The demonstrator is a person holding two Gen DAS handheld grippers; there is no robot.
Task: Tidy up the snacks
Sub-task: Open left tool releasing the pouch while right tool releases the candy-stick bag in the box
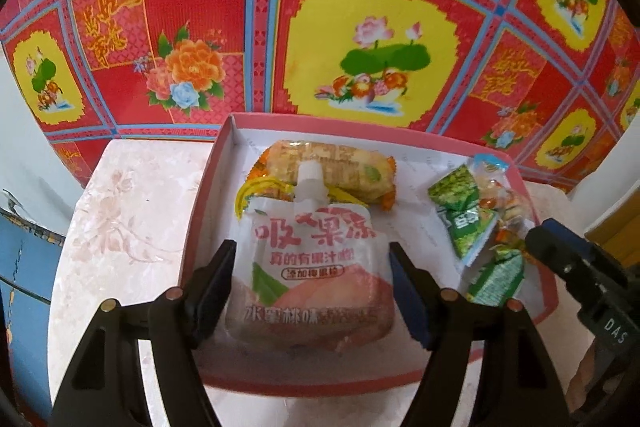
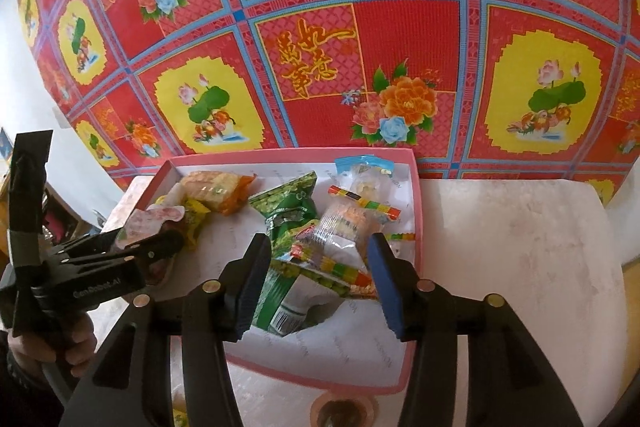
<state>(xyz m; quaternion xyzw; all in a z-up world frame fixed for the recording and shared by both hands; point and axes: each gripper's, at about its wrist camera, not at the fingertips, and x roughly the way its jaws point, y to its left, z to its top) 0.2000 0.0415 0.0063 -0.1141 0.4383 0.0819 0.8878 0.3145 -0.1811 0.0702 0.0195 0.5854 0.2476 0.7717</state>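
Straddling the soft jelly pouch (image 1: 308,267) in the pink box (image 1: 208,187), my left tool (image 1: 312,291) is standing wide; I'm favouring its stiff spout. Right tool (image 2: 316,287) is gaping around crinkly green packets (image 2: 288,247), unpinched.

Glossy plastic jelly pouch (image 1: 308,267), matt pink cardboard box (image 1: 208,183), polished marble-look tabletop (image 1: 132,211)

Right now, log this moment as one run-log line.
left gripper: open, astride jelly pouch | right gripper: open over green packet | pink tray: holds all the snacks | stage: placing
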